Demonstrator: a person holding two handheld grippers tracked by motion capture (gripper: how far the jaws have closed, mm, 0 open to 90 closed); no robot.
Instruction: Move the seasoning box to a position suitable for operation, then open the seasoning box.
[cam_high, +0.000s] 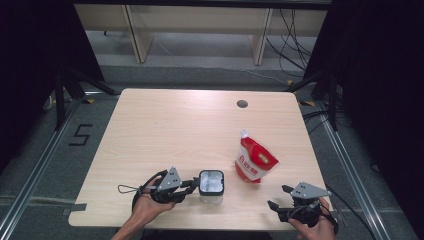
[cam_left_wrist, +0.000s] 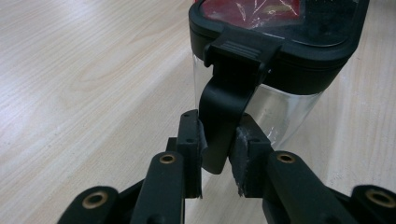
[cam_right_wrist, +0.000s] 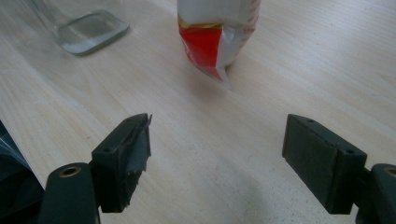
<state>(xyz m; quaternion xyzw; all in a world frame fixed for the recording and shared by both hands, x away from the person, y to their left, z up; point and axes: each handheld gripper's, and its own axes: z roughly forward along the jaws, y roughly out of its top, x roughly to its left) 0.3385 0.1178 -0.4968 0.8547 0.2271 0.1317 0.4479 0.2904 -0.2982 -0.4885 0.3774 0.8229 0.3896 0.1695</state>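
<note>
A clear square container (cam_high: 211, 182) with a black lid (cam_left_wrist: 280, 42) stands near the table's front edge. My left gripper (cam_high: 196, 185) comes at it from the left, and its pads are pressed on the black latch tab (cam_left_wrist: 224, 121) that hangs down from the lid's side. A red and white pouch (cam_high: 255, 162) stands upright to the right of the container. At the front right corner my right gripper (cam_high: 276, 196) is open, with bare tabletop between its fingers (cam_right_wrist: 126, 154). Ahead of it stand the pouch (cam_right_wrist: 217, 32) and the container's glass base (cam_right_wrist: 88, 28).
The light wooden table (cam_high: 175, 130) has a round cable hole (cam_high: 242, 104) near its far edge. Both hands sit close to the front edge. Wooden furniture legs and cables lie on the floor beyond the table.
</note>
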